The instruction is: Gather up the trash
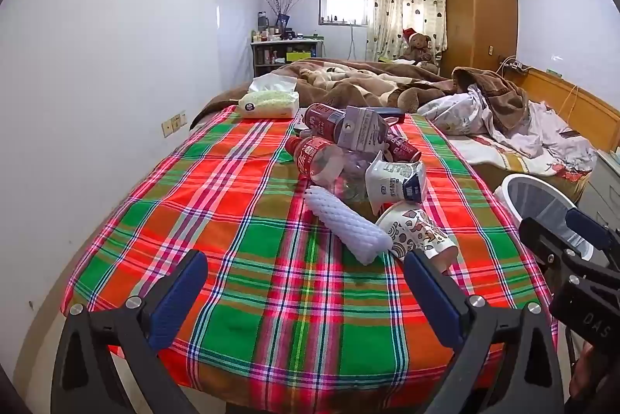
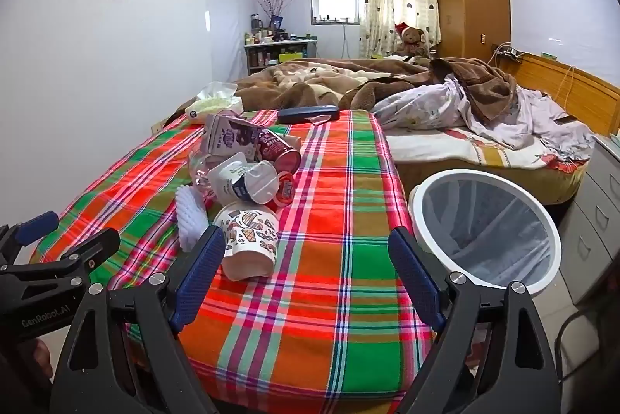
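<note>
The left claw stands wide, its blue-padded fingers empty above the bare near end of the red, green and white plaid-covered table, and the right claw is likewise spread wide and holds nothing. Nearest the right claw, just beside its left finger, lies the white paper cup printed with brown and teal doodles, tipped on its side with its base toward the camera; it looks light and thin-walled, so it would likely crush under a hard squeeze, and a gentle pinch across the body near the stiffer rim seems the safest hold. Touching it on the left is the white ribbed foam-net sleeve, soft and springy, probably easy to grip anywhere along its middle. Behind these the trash heaps together: a crumpled white milk carton with a dark blue label, a clear plastic bottle with a red label, smooth and round and so liable to roll or slip unless taken across the label, a grey gable-top drink carton and a dark red can, the stiffest piece. To the right of the table, below its edge, stands the white round bin lined with a clear bag, open and near at hand.
</note>
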The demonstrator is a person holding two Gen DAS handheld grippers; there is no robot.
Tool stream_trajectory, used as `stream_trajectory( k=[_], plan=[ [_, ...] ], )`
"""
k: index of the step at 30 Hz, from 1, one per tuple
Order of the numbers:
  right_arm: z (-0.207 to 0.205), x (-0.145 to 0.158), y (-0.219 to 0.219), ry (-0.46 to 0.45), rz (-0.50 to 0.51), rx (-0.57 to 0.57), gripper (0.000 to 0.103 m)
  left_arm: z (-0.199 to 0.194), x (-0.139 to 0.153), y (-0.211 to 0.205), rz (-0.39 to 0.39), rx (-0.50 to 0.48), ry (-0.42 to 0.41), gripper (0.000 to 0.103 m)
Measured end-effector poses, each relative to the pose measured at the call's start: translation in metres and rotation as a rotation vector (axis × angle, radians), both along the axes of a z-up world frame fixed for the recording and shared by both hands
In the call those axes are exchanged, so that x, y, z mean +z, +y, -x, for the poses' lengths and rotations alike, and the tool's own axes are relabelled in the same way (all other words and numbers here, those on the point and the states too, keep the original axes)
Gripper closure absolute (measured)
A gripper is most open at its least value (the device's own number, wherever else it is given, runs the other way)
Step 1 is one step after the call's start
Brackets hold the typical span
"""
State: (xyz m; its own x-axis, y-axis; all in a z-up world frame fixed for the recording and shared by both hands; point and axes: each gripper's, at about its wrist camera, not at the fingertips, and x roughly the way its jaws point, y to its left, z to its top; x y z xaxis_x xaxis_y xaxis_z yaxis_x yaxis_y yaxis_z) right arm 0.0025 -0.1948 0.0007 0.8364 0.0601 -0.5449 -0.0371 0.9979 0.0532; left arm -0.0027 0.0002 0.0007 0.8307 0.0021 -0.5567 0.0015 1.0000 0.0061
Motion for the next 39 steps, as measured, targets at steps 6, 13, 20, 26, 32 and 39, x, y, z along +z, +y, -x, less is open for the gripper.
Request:
stream_trajectory(
  k=[6,13,20,26,32,39],
  plan=[
    [0.0019,0.0012,-0.0012,-0.022,-0.004,0.001,0.015,-0.0027,-0.0013,0.0060,-0.001,0.005,0.003,0.001],
    [0.0029,0.0007,-0.0050,-0.020,0.002,-0.013,0.015,-0.0020,0.0030,0.0026,0.003,0.001,0.016,0.001],
    [0.0019,0.0035,-0.0022,-0.018,0.004,-0.016,0.015,-0.0009,0.0046,0.0015,0.002,0.002,0.016,0.001],
    [0.0032,0.0037,-0.0020,-0.024,0.006,-0.019,0.015,0.0002,0.0048,0.0016,0.004,0.001,0.014,0.001],
    [0.0031,0.0036,-0.0017,-0.024,0.007,-0.020,0.015,0.0007,0.0076,0.0018,0.006,0.003,0.011,0.001],
    [0.0037,0.0044,-0.0019,-0.027,0.007,-0.022,0.015,0.0018,0.0085,0.0060,0.011,0.005,0.010,0.001]
  ],
)
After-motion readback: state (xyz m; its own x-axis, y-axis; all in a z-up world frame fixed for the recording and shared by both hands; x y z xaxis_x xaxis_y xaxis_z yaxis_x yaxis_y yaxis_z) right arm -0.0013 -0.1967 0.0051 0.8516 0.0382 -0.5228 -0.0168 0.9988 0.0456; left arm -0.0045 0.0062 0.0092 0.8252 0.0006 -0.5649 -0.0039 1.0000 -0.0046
